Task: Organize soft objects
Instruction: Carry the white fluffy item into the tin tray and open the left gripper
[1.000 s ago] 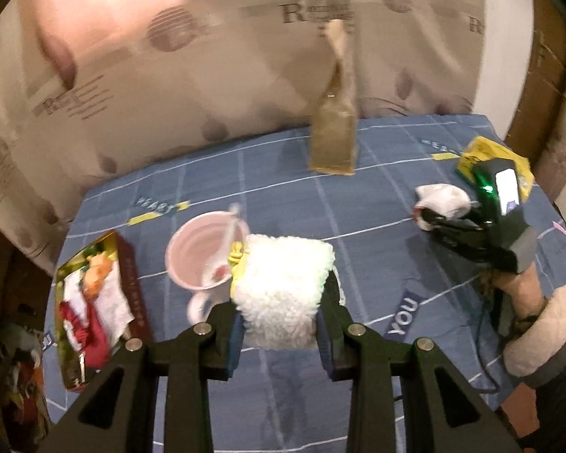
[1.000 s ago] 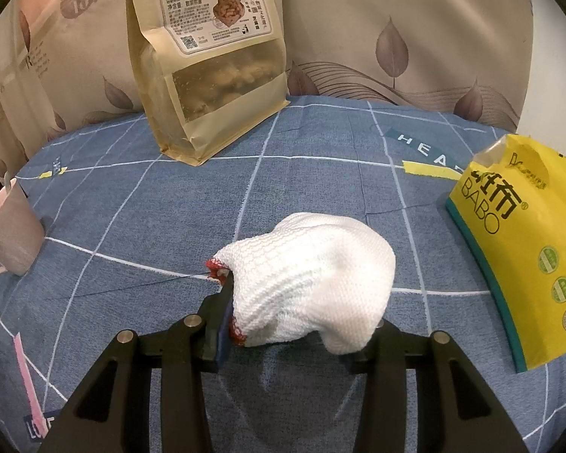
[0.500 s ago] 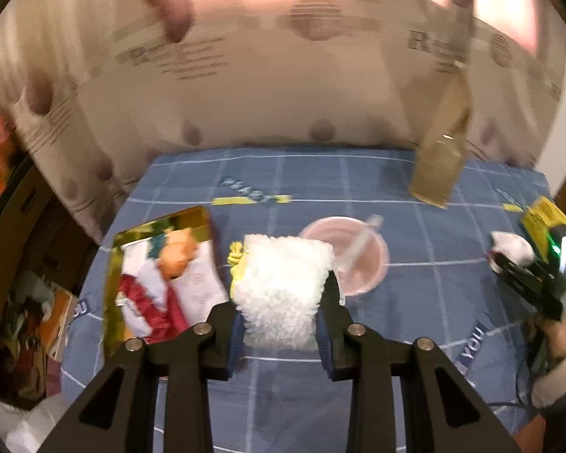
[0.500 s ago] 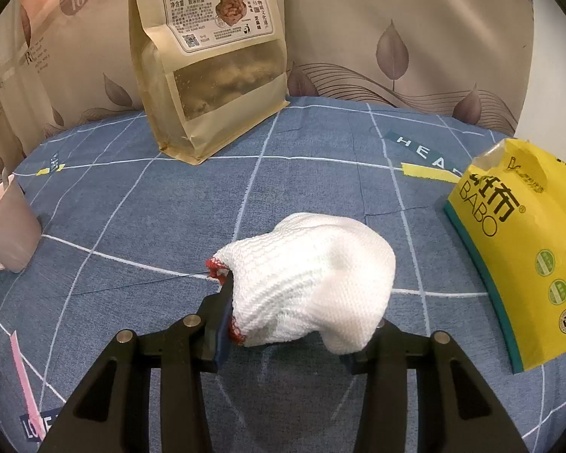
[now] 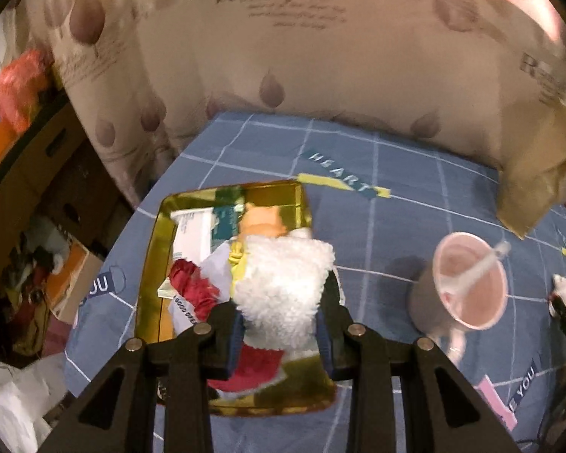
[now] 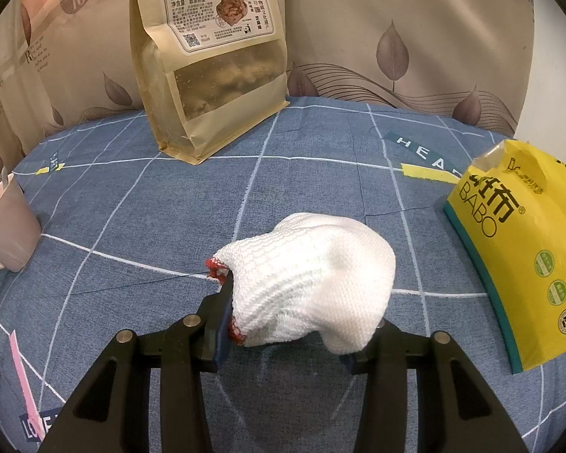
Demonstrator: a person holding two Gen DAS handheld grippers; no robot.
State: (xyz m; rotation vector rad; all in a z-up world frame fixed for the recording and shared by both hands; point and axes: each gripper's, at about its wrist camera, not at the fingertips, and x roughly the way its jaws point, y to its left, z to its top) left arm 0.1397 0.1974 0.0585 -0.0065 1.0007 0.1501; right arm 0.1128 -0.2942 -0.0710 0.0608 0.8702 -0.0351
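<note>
The left gripper squeezes a fluffy toy over the gold tray, maybe not touching it. The right gripper squeezes a white cloth above the table.

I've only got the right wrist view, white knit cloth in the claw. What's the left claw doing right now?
Observer: The left claw is shut on a fluffy white plush, above a gold tray.
Operator: Anything in that tray already?
Observer: Yes, a red fabric item and printed packets lie in it.
Operator: What's in the pink cup I see?
Observer: The pink cup holds a white stick leaning against its rim.
</note>
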